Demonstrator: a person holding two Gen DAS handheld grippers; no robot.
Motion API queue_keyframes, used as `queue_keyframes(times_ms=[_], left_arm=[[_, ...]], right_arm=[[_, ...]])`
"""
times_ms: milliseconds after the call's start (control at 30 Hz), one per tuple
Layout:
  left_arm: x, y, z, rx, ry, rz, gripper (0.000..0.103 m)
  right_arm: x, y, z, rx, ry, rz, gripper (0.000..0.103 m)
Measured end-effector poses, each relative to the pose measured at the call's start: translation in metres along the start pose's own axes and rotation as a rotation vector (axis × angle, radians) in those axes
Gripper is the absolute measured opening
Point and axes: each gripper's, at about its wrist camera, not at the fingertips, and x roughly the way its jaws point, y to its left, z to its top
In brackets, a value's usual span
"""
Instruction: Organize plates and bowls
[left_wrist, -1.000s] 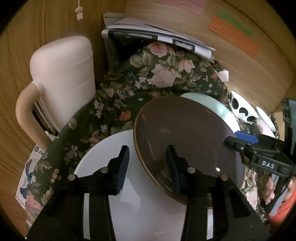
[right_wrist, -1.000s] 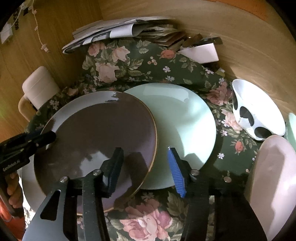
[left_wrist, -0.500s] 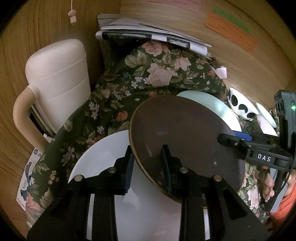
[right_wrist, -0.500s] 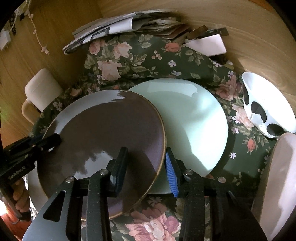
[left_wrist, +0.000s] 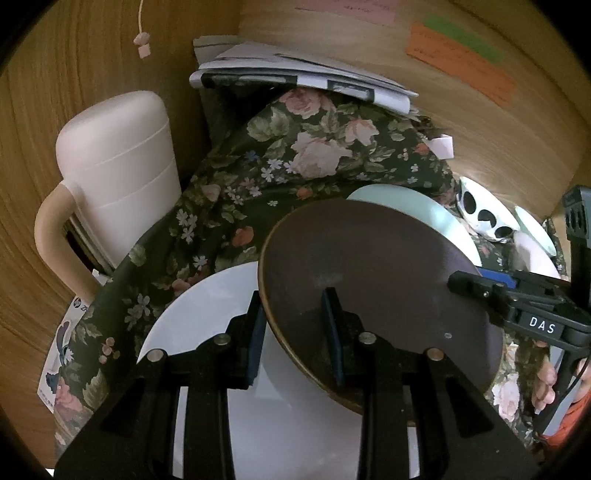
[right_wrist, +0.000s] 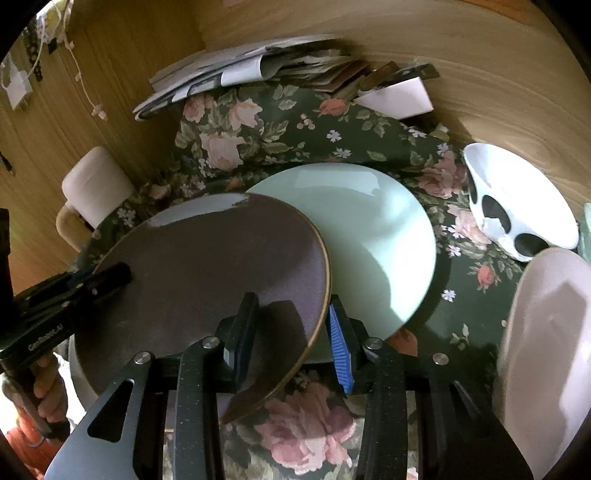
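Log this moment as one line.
left hand-held gripper: shut on brown plate | right hand-held gripper: shut on brown plate | over white plate, green plate

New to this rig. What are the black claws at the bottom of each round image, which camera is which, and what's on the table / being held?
No robot here: a person holds a two-finger handheld gripper in each hand, and each gripper carries a fisheye camera looking along its fingers. That is why the pictures are round and the black fingers fill the bottom.

In the left wrist view, the left gripper has its pads on the rim of the round dark brown plate. The right gripper shows at that picture's right edge. In the right wrist view, the right gripper clamps the same plate's opposite rim, so both hold one plate.

On the dark floral tablecloth lie a white plate, a pale green plate, a white bowl with black spots and a cream lidded jug with a handle.
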Motion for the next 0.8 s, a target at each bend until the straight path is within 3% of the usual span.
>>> queue_keyframes(times_ms=[800], left_arm=[[-0.036, -0.044, -0.017, 0.061, -0.053, -0.064, 0.030]], right_arm=[[-0.071, -0.013, -0.038, 0.064, -0.081, -0.053, 0.034]])
